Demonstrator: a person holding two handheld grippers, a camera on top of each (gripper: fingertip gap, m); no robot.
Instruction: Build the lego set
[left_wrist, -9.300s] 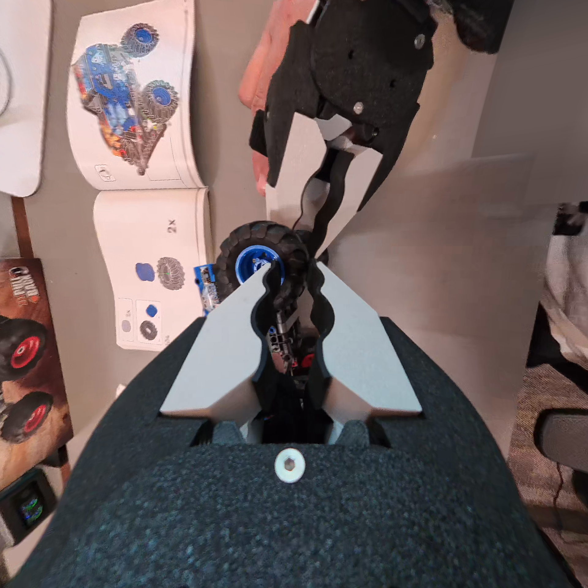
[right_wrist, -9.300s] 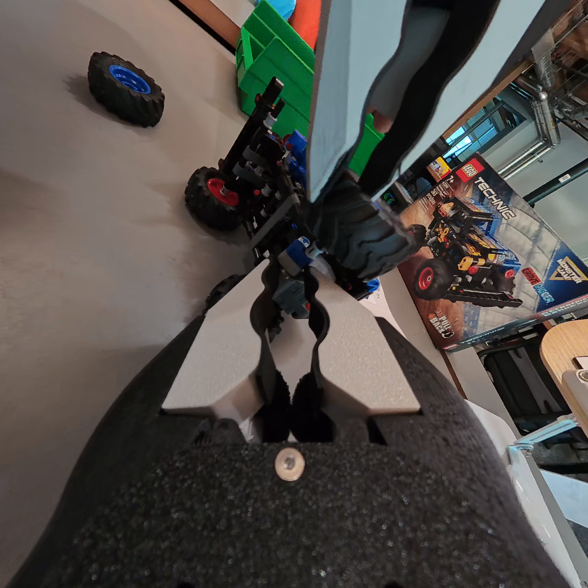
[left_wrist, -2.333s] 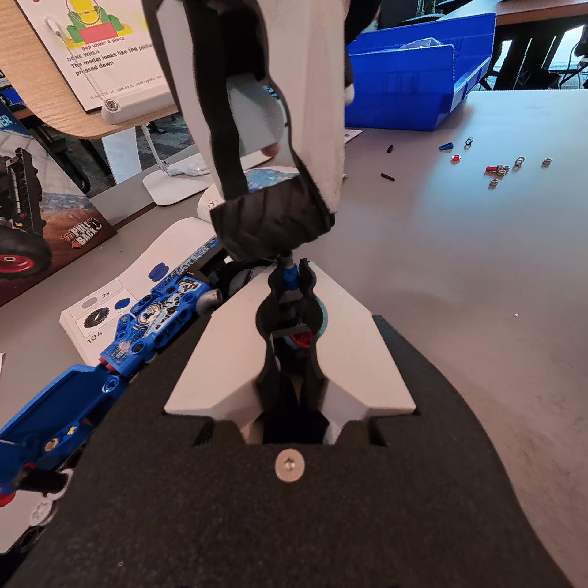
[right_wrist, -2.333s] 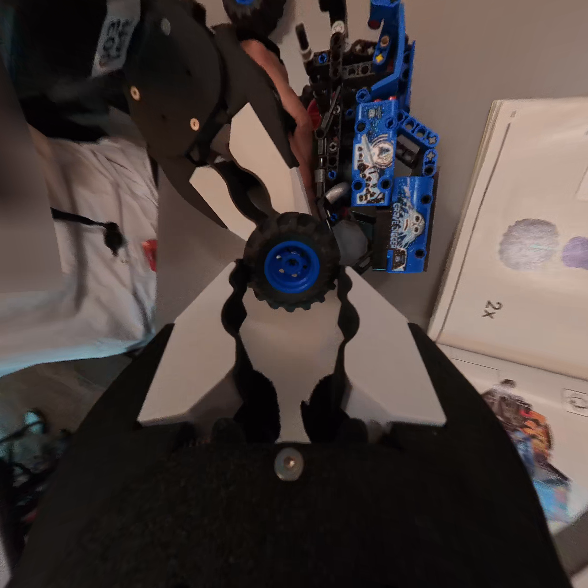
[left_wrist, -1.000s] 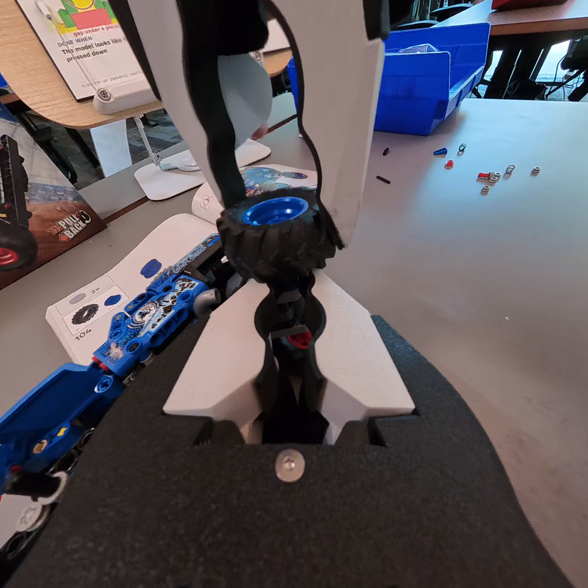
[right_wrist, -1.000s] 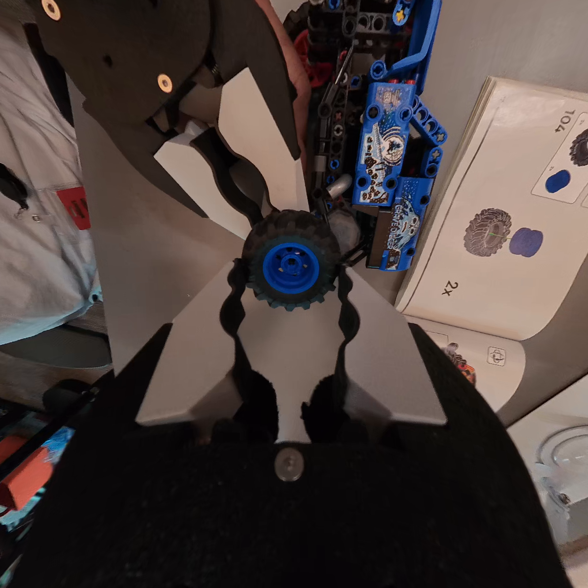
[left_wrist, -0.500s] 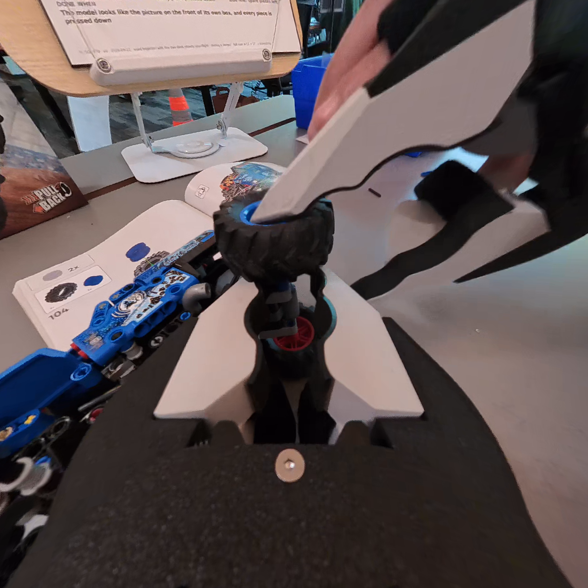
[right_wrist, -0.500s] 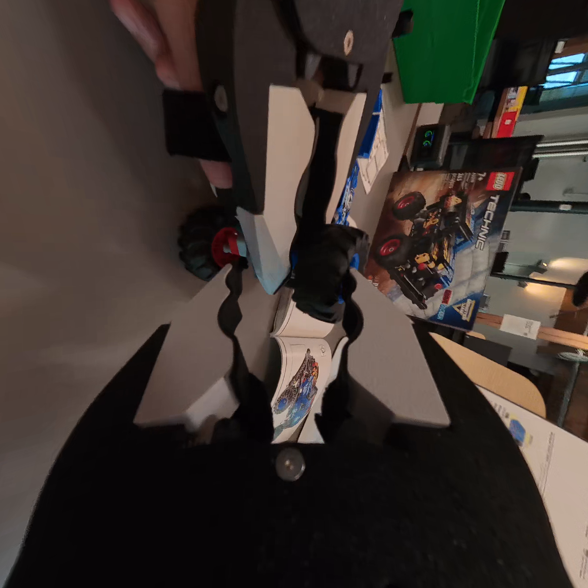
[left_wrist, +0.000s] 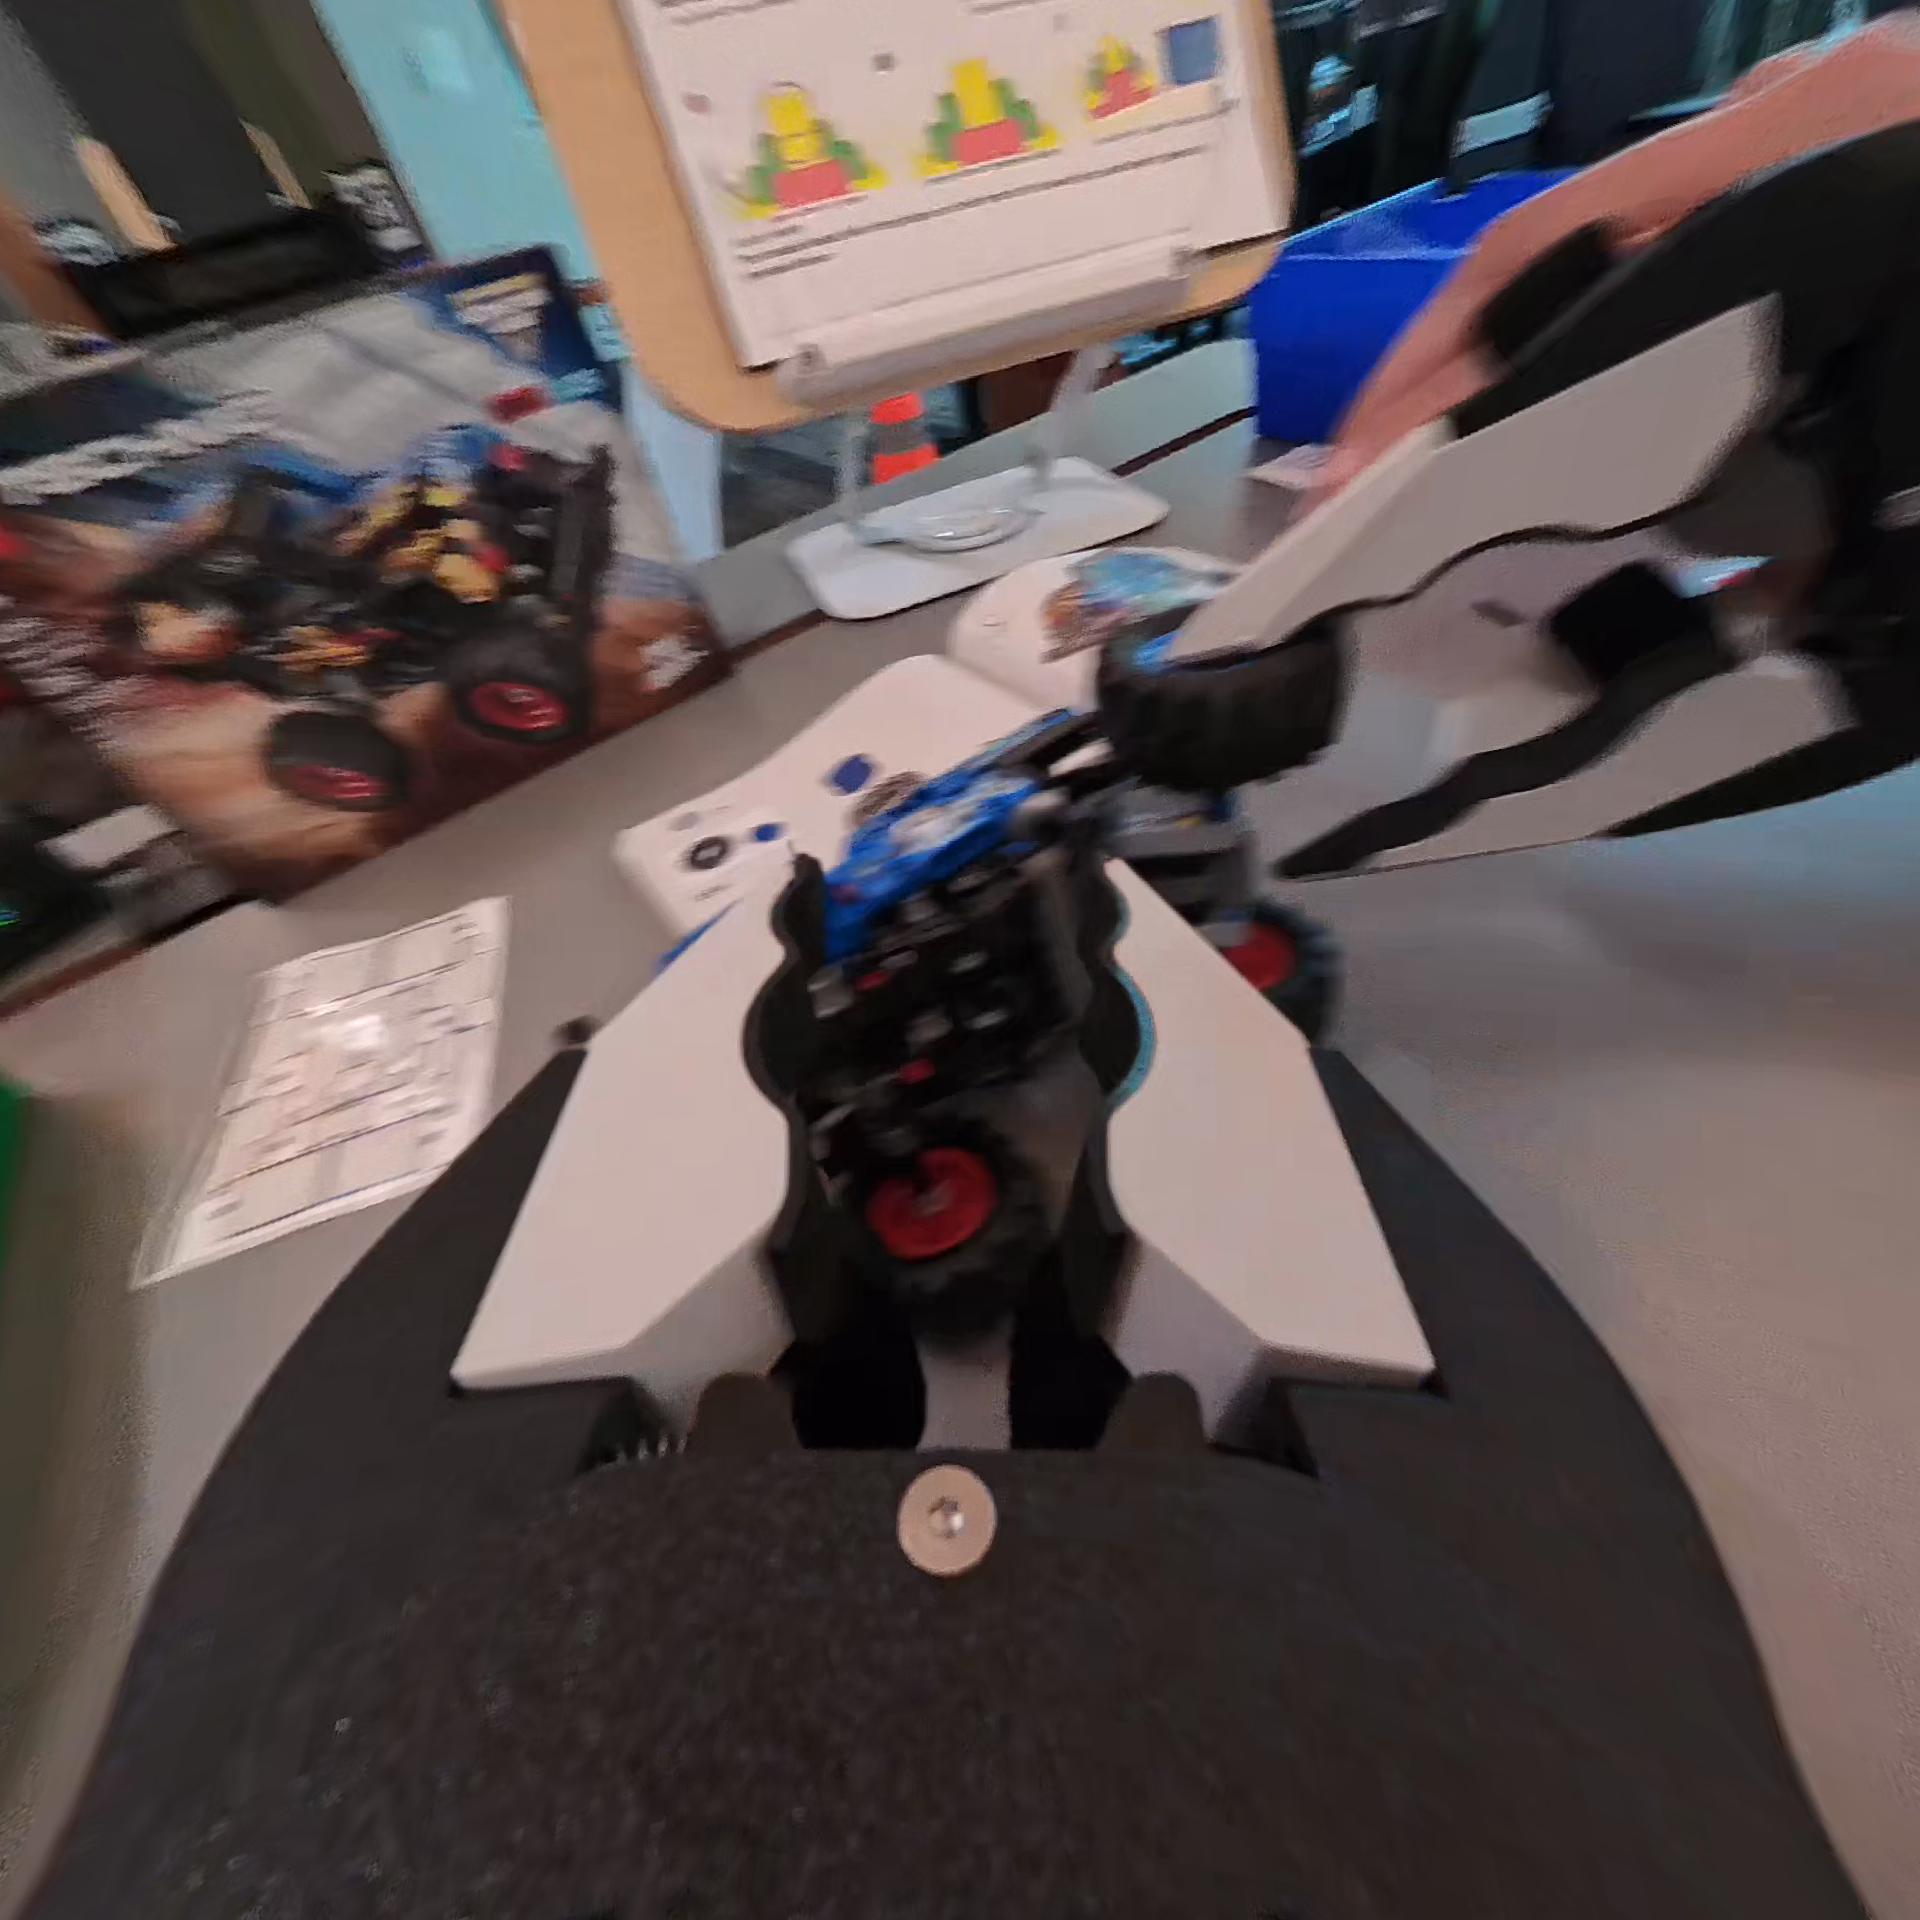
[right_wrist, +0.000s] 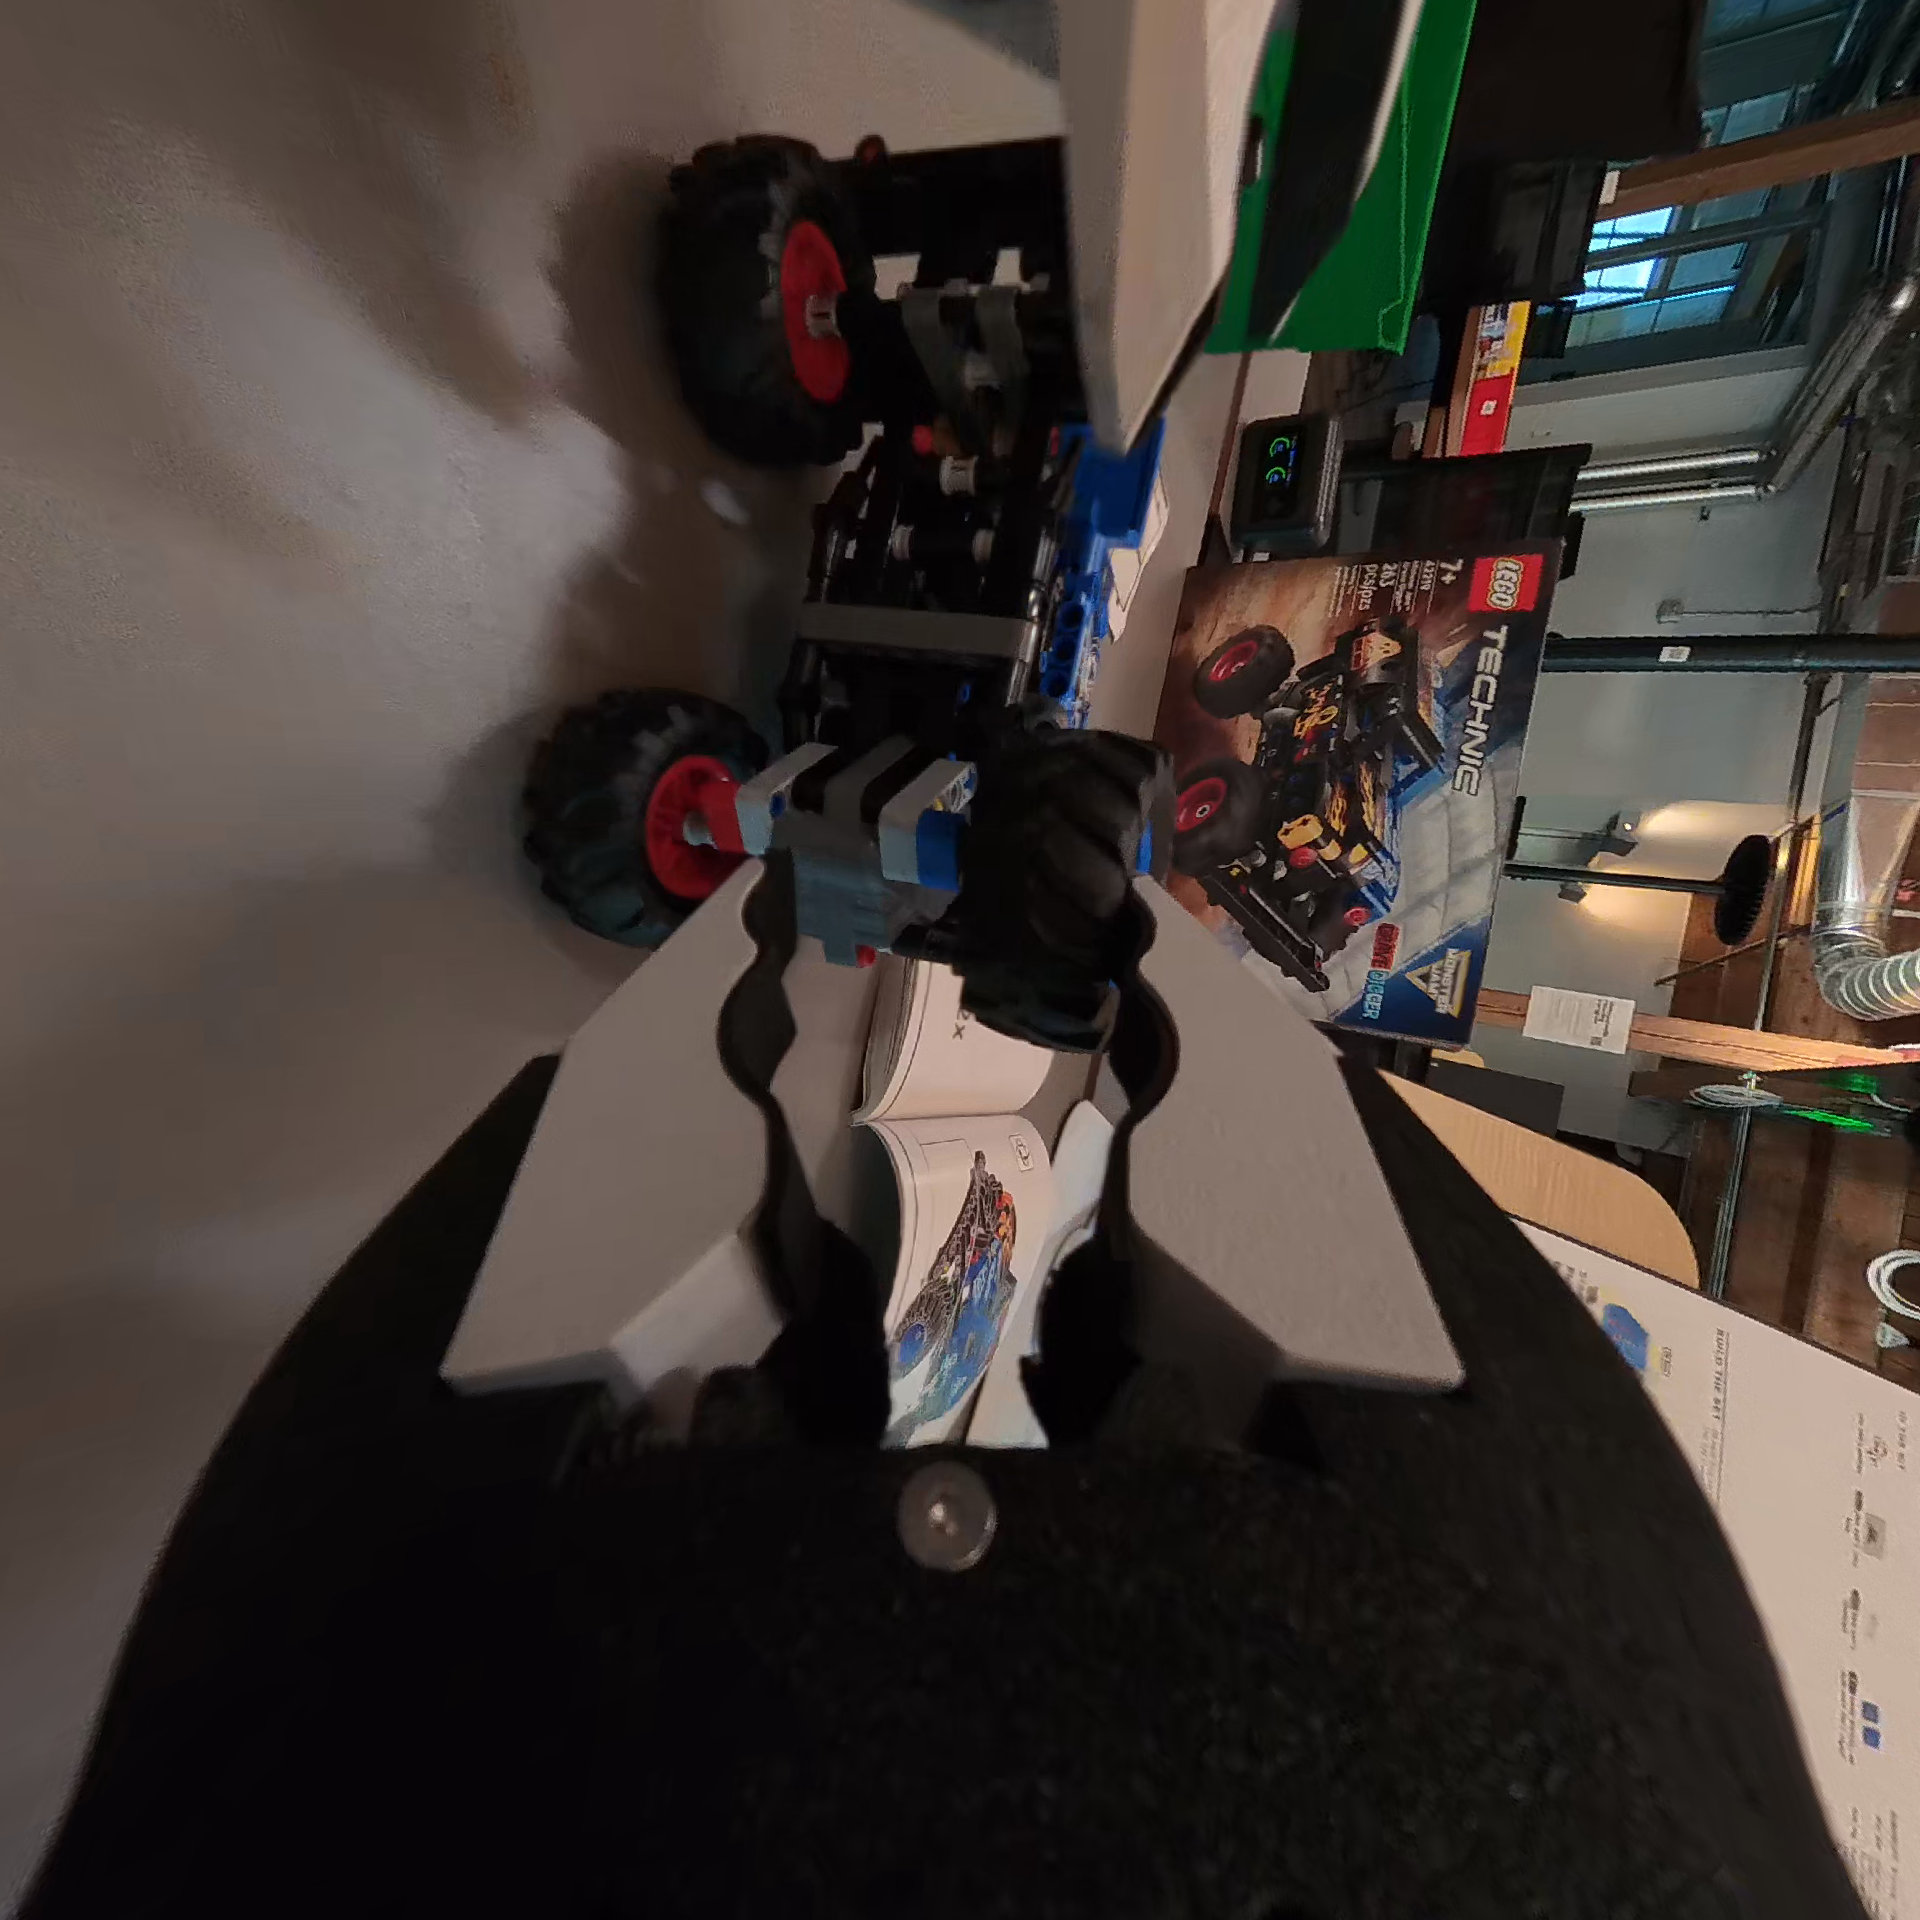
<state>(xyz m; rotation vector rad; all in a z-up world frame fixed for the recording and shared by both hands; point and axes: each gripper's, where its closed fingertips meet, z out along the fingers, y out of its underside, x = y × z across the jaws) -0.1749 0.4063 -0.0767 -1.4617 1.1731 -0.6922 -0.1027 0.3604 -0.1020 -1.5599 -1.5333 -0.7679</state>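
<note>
Left wrist view showed the left gripper pinching the truck model above the table; the right gripper, spread, touched its blue-hubbed wheel.

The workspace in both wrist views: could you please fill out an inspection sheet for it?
Surface: grey table, matte.
Job's things: partly built truck, lying on its side, two red-hubbed wheels on the table side; blue-hubbed wheel on the upper axle end; open instruction booklet behind it.
Clutter: set box, loose printed sheet, blue bin, green bin, sign on a stand.
Grippers: left gripper closed around the truck's chassis; right gripper open, its fingers either side of the blue-hubbed wheel and axle block.
Cables: nothing seen.
Surroundings: small device with a lit screen, windows, ducting; left view blurred.
</note>
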